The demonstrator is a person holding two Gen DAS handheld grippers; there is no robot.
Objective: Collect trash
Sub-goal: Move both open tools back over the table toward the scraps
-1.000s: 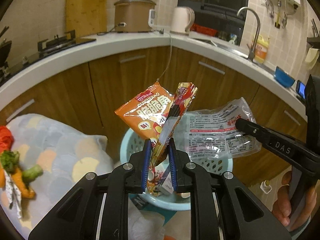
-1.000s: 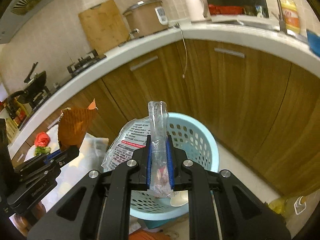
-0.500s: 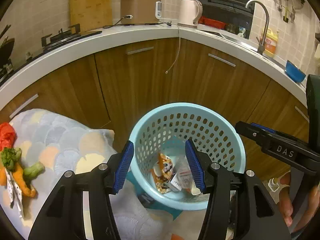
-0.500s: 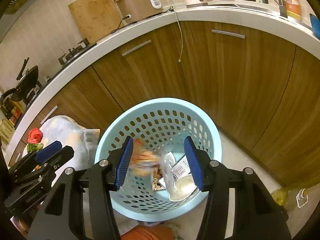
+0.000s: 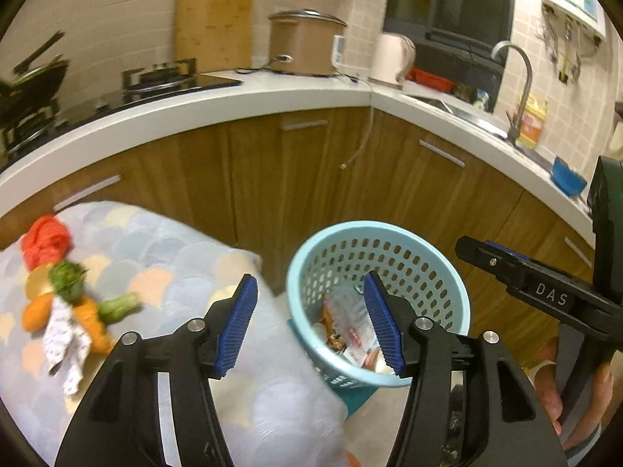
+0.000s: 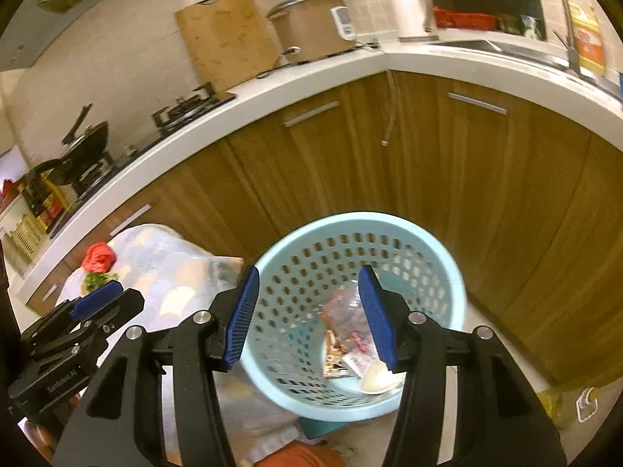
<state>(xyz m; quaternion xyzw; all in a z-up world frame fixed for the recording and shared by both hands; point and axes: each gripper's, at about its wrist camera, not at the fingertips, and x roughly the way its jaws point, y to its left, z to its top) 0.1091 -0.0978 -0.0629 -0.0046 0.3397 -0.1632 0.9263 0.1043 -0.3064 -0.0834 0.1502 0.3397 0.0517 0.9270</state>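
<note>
A light blue perforated basket point(image 5: 393, 233) stands on the floor by the wooden cabinets; it also shows in the right wrist view point(image 6: 420, 233). Snack wrappers point(image 5: 342, 327) and a clear plastic bag lie at its bottom, also seen in the right wrist view point(image 6: 342, 330). My left gripper point(image 5: 309, 325) is open and empty, above the basket's left rim. My right gripper point(image 6: 311, 311) is open and empty, above the basket. The right gripper shows at the right of the left wrist view point(image 5: 525, 276).
A pastel-patterned cloth surface point(image 5: 155, 272) lies left of the basket, with carrots, a green vegetable and a red item point(image 5: 62, 292) on it. Wooden cabinets point(image 5: 311, 179) under a white counter point(image 5: 233, 105) stand behind. A yellow bottle point(image 6: 560, 401) lies on the floor at right.
Both grippers opened and dropped the orange snack wrappers and the clear plastic bag into the basket. The left gripper has since shifted left toward the cloth.
</note>
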